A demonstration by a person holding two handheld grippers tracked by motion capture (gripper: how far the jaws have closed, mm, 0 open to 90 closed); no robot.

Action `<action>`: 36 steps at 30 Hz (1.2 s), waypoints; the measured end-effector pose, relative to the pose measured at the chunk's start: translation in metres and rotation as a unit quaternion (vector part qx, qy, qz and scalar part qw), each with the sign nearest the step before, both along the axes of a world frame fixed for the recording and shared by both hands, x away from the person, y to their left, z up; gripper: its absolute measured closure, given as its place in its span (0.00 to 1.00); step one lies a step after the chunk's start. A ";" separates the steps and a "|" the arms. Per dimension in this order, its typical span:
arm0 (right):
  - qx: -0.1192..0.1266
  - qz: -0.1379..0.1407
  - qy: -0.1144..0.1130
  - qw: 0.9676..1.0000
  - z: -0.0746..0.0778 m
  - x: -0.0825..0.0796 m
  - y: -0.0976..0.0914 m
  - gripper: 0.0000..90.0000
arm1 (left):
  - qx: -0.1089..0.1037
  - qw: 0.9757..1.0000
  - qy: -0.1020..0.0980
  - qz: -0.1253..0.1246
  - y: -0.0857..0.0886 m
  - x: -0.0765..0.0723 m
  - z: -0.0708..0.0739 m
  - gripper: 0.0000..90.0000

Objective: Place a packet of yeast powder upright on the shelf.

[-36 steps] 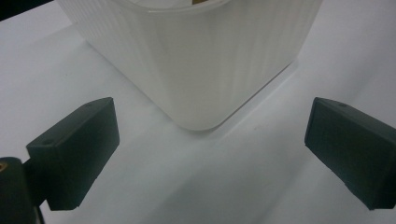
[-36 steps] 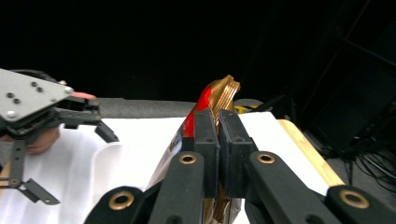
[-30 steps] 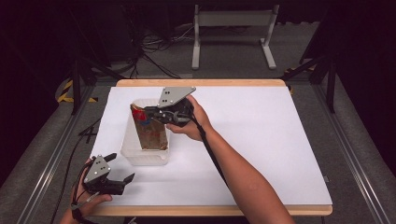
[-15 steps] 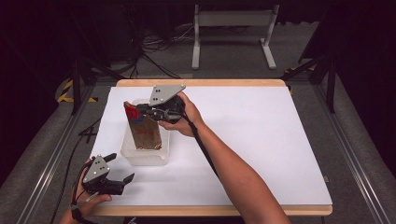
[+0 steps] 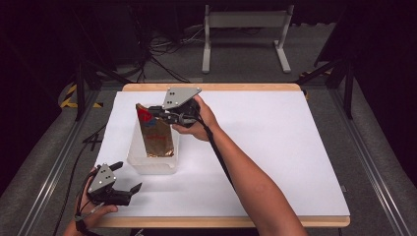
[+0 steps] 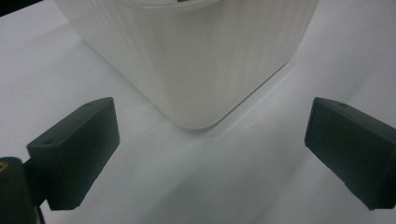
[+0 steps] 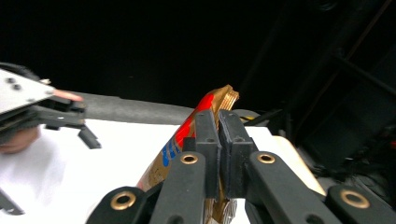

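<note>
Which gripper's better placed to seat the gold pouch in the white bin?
Right. The right gripper is already shut on the gold pouch standing in the white bin. The left gripper rests open on the table, apart.

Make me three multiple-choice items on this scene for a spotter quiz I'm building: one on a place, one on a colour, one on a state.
1. Where is the lower end of the pouch?
A. in the white bin
B. on the floor
C. on the table's right edge

2. What is the pouch's main colour?
A. green
B. gold
C. black

3. How do the left gripper jaws stand?
A. shut on the bin
B. shut on the pouch
C. open

Answers: 1 A, its lower end sits inside the bin; 2 B, gold with a red top; 3 C, the pads stand wide apart, short of the bin.
</note>
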State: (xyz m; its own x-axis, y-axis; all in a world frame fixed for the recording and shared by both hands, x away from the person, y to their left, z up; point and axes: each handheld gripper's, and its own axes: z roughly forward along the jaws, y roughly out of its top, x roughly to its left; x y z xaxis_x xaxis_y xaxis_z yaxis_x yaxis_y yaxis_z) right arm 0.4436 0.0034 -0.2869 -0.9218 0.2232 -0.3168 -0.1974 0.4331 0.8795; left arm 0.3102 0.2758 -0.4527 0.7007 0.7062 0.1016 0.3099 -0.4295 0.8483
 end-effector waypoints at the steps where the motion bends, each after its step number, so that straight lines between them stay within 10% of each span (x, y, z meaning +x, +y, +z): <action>1: -0.002 0.004 -0.001 1.000 -0.003 -0.001 0.001 0.97 | 0.000 1.000 0.000 -0.001 0.000 0.000 0.000 0.04; 9: -0.003 0.061 0.008 0.998 -0.010 -0.008 0.002 0.96 | 0.000 1.000 -0.001 -0.001 0.001 0.000 0.000 0.04; 11: -0.040 0.056 -0.009 0.998 -0.019 -0.014 0.009 0.96 | -0.002 1.000 -0.002 0.000 0.001 0.000 0.001 0.04; 36: -0.005 0.040 0.034 0.999 -0.048 -0.021 -0.013 0.95 | 0.000 1.000 0.001 0.003 -0.001 0.001 0.001 0.04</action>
State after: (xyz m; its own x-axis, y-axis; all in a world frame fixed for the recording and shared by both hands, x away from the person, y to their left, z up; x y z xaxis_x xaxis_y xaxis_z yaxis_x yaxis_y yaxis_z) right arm 0.4231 -0.0099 -0.3347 -0.9561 0.1454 -0.2543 -0.1713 0.4265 0.8881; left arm 0.3114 0.2752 -0.4520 0.6971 0.7101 0.0995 0.3139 -0.4270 0.8480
